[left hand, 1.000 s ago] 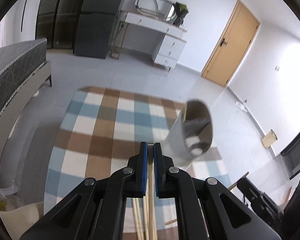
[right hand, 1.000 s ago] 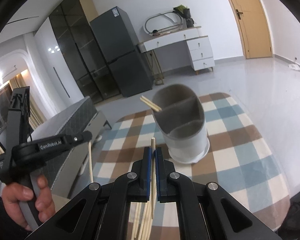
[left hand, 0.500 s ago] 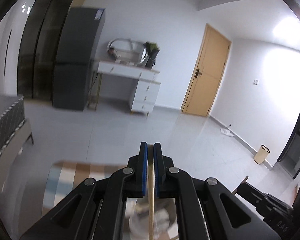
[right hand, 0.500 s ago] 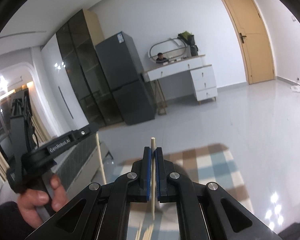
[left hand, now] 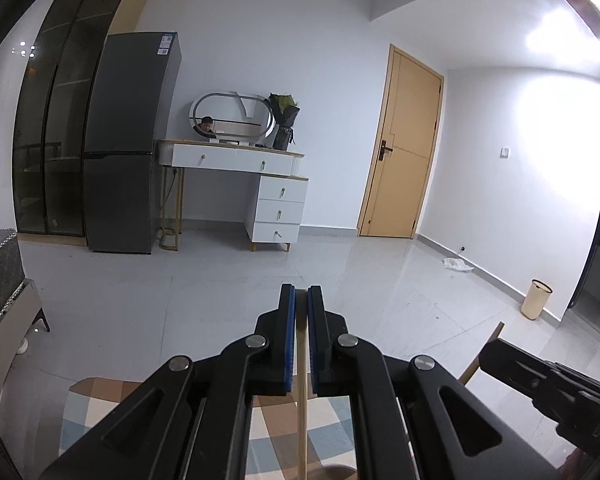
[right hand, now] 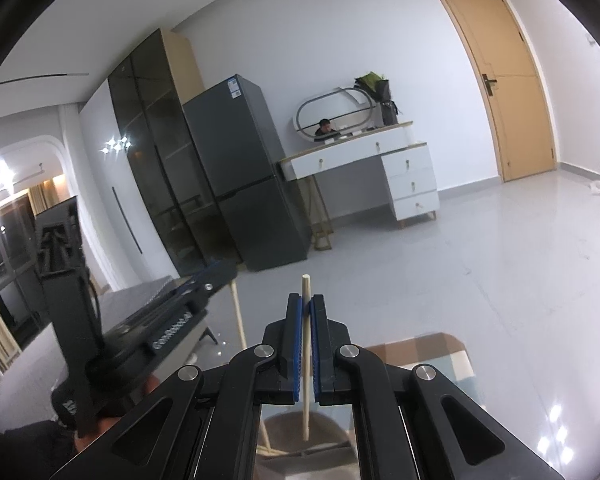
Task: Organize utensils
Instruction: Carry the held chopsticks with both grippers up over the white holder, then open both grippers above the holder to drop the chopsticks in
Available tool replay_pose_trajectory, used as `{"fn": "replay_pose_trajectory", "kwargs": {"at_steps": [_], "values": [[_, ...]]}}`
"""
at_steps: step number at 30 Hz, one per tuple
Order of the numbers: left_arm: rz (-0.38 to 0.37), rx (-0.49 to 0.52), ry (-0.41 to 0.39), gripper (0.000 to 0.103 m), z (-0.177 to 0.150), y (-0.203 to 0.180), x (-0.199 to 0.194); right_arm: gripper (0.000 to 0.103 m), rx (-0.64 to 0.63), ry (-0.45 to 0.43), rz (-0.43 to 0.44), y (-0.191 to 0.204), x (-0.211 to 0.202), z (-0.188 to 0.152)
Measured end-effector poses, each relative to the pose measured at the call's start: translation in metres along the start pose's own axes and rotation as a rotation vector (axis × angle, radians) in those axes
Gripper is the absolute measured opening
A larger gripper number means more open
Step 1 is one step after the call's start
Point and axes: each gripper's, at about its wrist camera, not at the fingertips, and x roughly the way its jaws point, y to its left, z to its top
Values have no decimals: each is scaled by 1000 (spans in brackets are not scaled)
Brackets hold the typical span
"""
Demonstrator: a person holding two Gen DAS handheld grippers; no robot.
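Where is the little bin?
In the left wrist view, the bin stands on the floor at far right, against the wall, right of the door.

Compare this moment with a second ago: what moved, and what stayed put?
Both grippers rose and tipped up: the checked rug and grey utensil holder sank to the bottom of each view. Unchanged: left gripper and right gripper each stay shut on a chopstick.

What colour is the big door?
Light tan door, clearest in the left wrist view.
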Motion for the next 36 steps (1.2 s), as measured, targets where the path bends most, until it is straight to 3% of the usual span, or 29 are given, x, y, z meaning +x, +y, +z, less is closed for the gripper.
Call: {"fn": "replay_pose_trajectory", "kwargs": {"at_steps": [8,21,25,28,34,36], "values": [[5,75,-28,1,-13,-14,-3,3,14,39,6,-11,18,-17],[-23,129,24,2,-20,-18,-29,4,-14,91,26,-3,10,-49],[-43,136,68,2,-20,-21,-39,4,-39,104,33,7,8,-52],[-70,116,155,2,-21,-16,-43,7,-34,126,61,9,9,-53],[14,2,309,4,-25,10,-49,7,-37,180,86,25,-1,-62],[46,-8,337,10,-24,12,-62,13,-41,183,83,31,-7,-66]]}}
